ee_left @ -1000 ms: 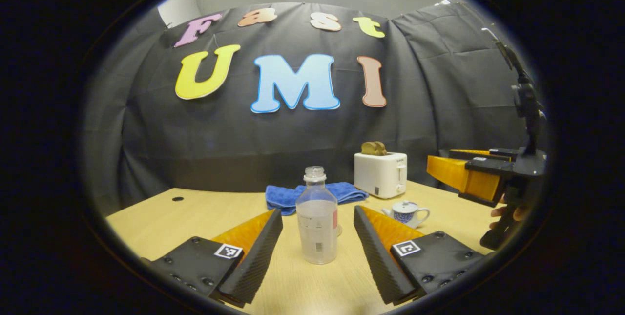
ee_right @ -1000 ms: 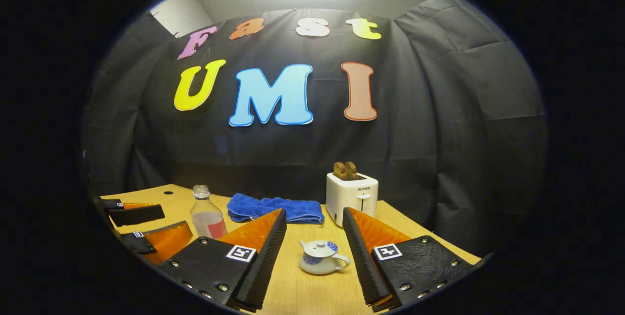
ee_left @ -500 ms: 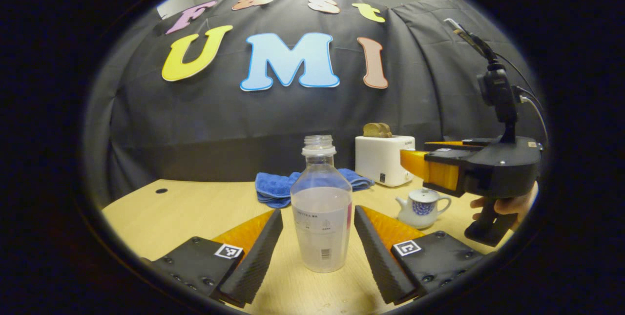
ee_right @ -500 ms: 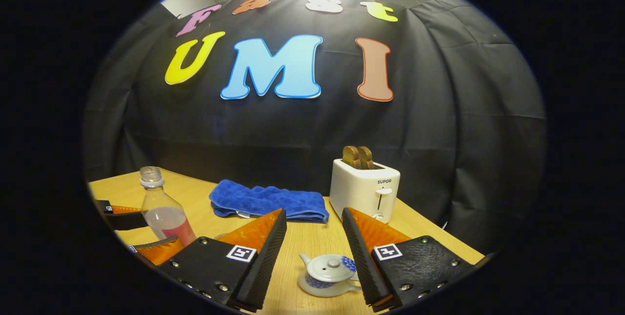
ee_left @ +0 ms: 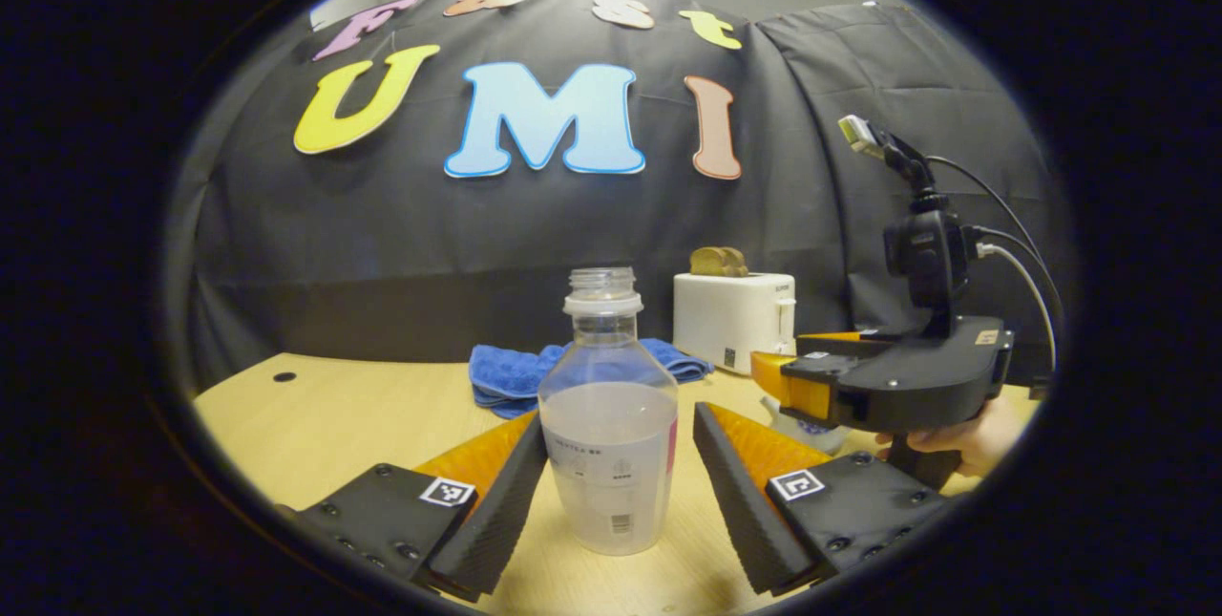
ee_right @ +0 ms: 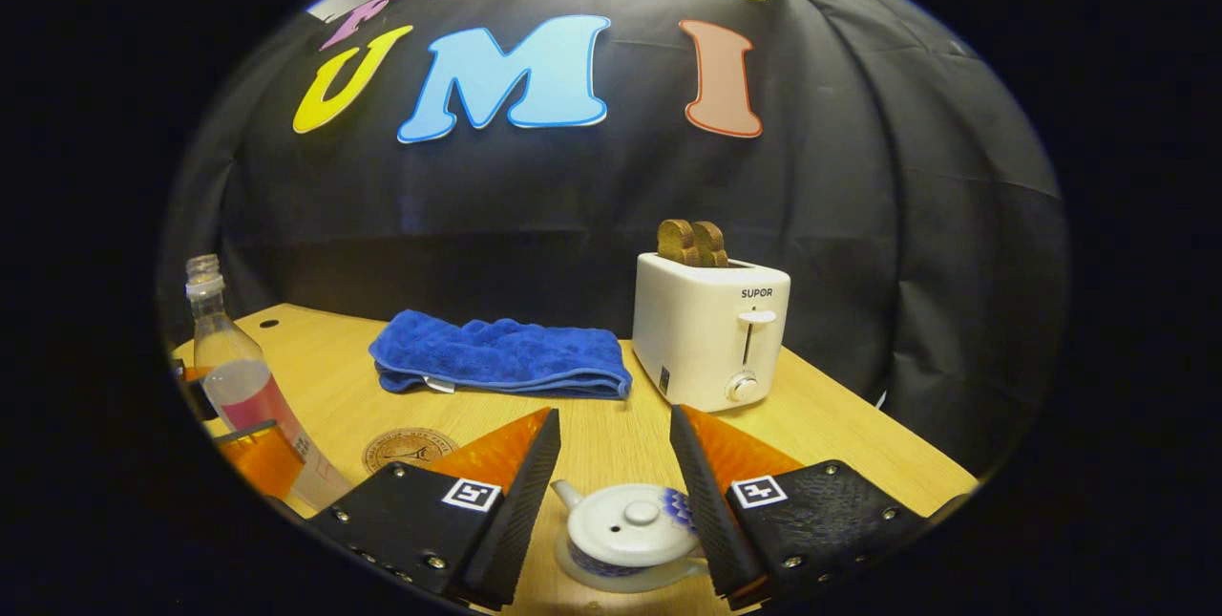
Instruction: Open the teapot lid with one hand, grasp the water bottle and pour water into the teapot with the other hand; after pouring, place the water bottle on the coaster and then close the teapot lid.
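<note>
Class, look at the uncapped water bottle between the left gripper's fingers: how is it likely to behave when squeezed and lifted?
The water bottle looks like thin clear plastic, so it may flex under a firm squeeze. Roughly half full, it probably sits bottom-heavy and steady. With no cap on, tilting or squeezing hard could spill water.

The white toaster (ee_right: 711,329) bears the brand word "SUPOR" on its front, above the lever.
</note>
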